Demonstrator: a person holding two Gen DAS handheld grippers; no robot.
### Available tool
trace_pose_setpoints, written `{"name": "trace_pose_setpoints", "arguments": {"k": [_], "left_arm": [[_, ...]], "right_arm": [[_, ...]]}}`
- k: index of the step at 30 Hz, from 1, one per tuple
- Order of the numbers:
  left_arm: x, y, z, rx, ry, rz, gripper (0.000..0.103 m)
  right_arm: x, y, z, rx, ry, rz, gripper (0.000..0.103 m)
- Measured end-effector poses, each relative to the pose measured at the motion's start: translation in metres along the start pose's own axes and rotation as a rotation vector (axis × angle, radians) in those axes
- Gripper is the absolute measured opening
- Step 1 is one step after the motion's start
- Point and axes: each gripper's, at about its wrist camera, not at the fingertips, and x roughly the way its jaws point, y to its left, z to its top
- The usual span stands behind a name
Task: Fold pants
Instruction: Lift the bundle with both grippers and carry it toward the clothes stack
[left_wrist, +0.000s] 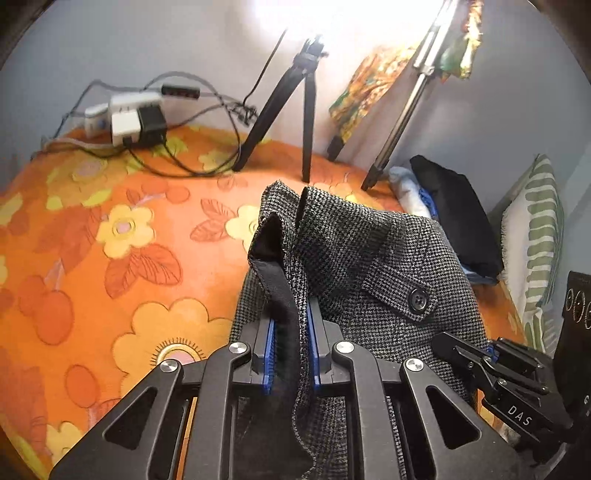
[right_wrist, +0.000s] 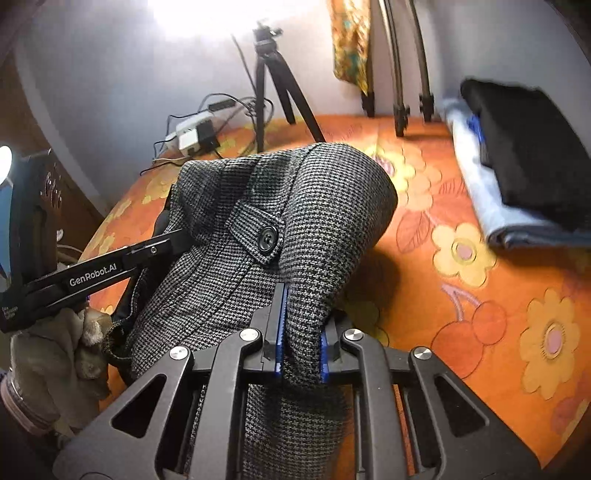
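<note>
Blue-padded fingers of the left gripper (left_wrist: 291, 354) are pinching a black-lined waistband edge of the houndstooth pants (left_wrist: 369, 258), the jaws drawn narrow on the cloth. The right gripper (right_wrist: 301, 339) is likewise clamping a fold of the same pants (right_wrist: 295, 206), fabric bunching between its pads. Both tools are pointing forward and slightly downward, holding the garment raised over the orange floral bedspread (left_wrist: 110, 240).

The left wrist view is showing the right gripper (left_wrist: 491, 354) entering from the lower right, plus a striped pillow (left_wrist: 535, 236). The right wrist view is showing a gloved hand (right_wrist: 62, 354) gripping the left tool, and a stack of folded clothes (right_wrist: 517, 162) by the wall. A tripod (left_wrist: 291, 107) is standing behind.
</note>
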Motion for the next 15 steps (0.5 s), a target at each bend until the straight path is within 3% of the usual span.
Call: {"name": "trace_pose_setpoints", "arguments": {"k": [8, 15], "left_arm": [[-0.042, -0.018, 0.003, 0.063, -0.103, -0.005, 0.013], [-0.052, -0.025, 0.003, 0.076, -0.139, -0.011, 0.013]], "right_arm": [[-0.038, 0.017, 0.004, -0.056, -0.074, -0.003, 0.013], [-0.056, 0.024, 0.005, -0.083, -0.121, -0.015, 0.013]]}}
